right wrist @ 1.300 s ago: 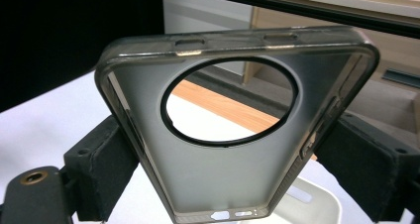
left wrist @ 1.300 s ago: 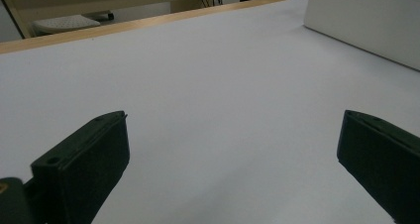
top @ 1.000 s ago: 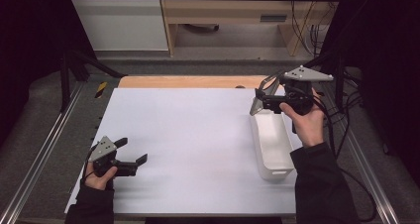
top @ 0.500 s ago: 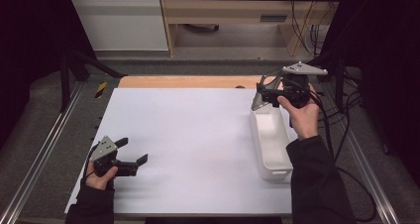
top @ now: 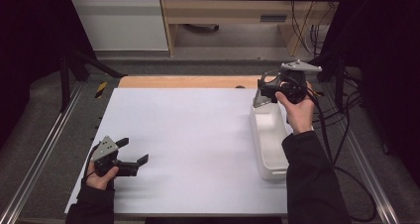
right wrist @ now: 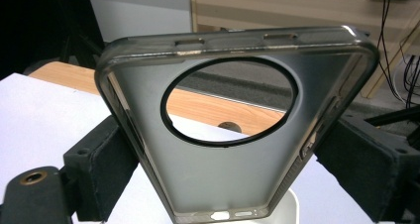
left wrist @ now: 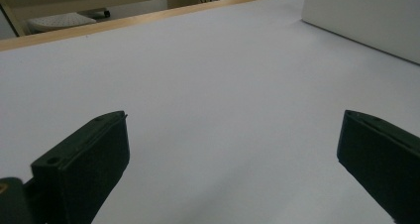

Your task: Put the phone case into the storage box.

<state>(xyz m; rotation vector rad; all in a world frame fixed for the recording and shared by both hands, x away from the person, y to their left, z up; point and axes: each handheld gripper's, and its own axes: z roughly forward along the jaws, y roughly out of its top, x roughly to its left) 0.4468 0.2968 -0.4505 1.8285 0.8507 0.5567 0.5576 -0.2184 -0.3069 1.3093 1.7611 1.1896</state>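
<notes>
Right gripper clamps a translucent grey phone case by its side edges, above the far end of the white tray — a thin, flexible grip that may twist or slip out. Tray interior appears empty. Left gripper rests released on the white table.

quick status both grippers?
Left gripper: open, empty, low over the white table.
Right gripper: shut on the phone case, above the white tray.
</notes>
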